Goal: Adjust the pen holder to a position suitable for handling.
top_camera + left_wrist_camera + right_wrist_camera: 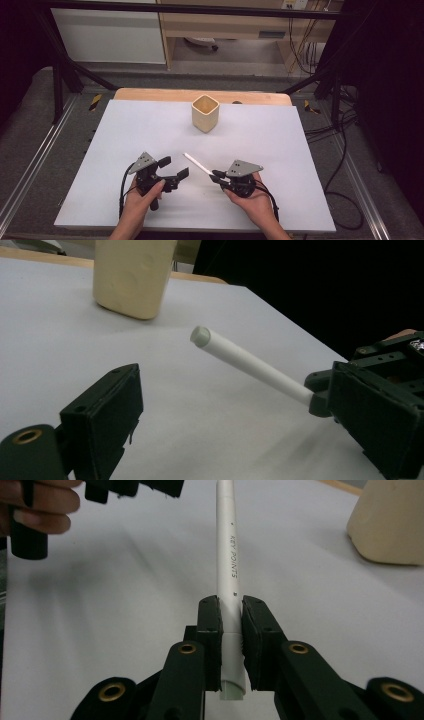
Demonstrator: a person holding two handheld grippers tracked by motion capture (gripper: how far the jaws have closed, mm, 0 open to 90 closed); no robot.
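Right gripper (pixel 231 630) jaws around white pen (pixel 227 555)

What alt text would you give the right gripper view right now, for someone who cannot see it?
The right tool is shut on a white pen printed "KEY POINTS", which points away over the white table. A beige cup stands at upper right; a hand holding the left tool is at upper left.
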